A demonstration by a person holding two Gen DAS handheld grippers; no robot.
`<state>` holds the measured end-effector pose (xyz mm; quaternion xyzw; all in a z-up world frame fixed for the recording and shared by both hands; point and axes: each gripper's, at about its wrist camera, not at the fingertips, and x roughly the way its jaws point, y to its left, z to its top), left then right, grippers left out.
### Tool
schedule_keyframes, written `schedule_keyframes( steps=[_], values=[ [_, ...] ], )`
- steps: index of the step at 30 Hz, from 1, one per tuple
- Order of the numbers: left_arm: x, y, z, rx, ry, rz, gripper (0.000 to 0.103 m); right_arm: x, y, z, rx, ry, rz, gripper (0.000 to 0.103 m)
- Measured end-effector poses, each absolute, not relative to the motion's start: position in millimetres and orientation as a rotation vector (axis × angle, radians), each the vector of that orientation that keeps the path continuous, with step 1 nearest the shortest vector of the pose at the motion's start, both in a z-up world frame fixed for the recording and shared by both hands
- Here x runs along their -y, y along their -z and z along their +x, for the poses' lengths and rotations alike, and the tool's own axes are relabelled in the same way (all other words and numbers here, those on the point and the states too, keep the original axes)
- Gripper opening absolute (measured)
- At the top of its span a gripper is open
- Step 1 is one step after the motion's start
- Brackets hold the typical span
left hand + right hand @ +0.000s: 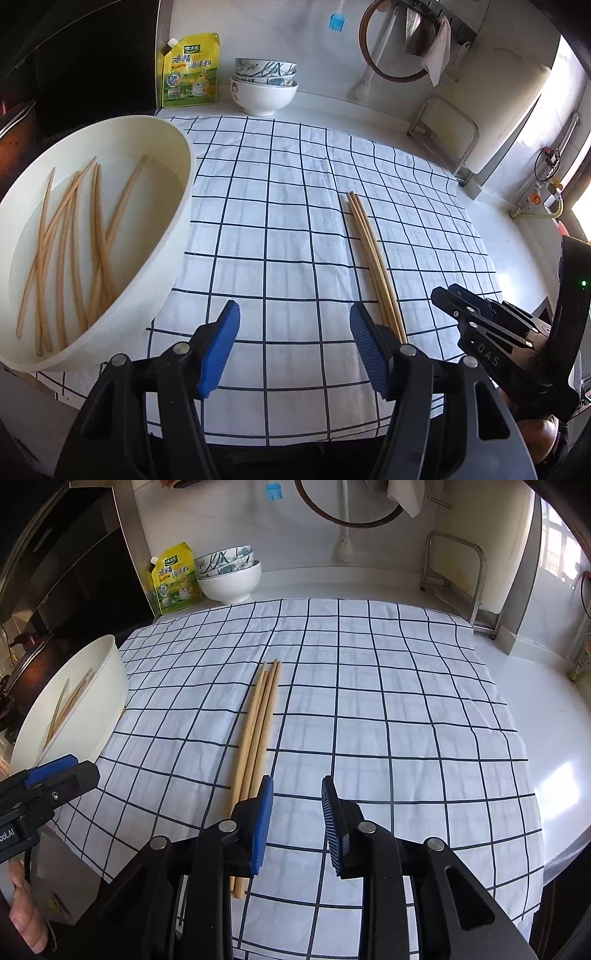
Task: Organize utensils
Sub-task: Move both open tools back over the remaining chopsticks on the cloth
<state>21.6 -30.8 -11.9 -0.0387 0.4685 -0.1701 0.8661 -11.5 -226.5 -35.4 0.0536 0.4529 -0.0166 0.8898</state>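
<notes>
Chopsticks (pixel 70 251) soak loose in the white basin (pixel 162 258) left of the empty, half-open left tongs (pixel 293 349). Sorted chopsticks (pixel 258 731) lie just left of the empty, narrowly parted right tongs (pixel 297 823) (likely between transfers); next, reach into the basin.

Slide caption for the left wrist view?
Open left tool over checked cloth, between basin of chopsticks and laid-out chopsticks.
</notes>
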Motion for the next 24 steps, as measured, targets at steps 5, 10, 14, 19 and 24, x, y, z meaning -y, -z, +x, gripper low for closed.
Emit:
schedule_keyframes(
  steps=[5, 10, 14, 19, 24],
  values=[
    [34.5, 20.1, 26.2, -0.999, 0.353, -0.076, 0.061, 222.4, 48.3, -4.8, -0.970, 0.010, 0.096, 0.026],
    [35.9, 26.8, 33.6, -1.014, 0.344, -0.082, 0.062, 217.0, 55.1, 4.7, -0.986, -0.015, 0.088, 0.026],
    [37.6, 31.1, 37.3, -1.024, 0.342, -0.078, 0.062, 210.4, 58.2, 9.4, -0.992, -0.032, 0.072, 0.026],
    [39.6, 34.6, 41.0, -1.032, 0.341, -0.079, 0.062, 206.9, 60.9, 11.9, -0.997, -0.035, 0.056, 0.026],
    [41.9, 36.7, 42.2, -1.037, 0.343, -0.080, 0.062, 204.3, 60.5, 12.7, -0.998, -0.036, 0.039, 0.027]
  ],
)
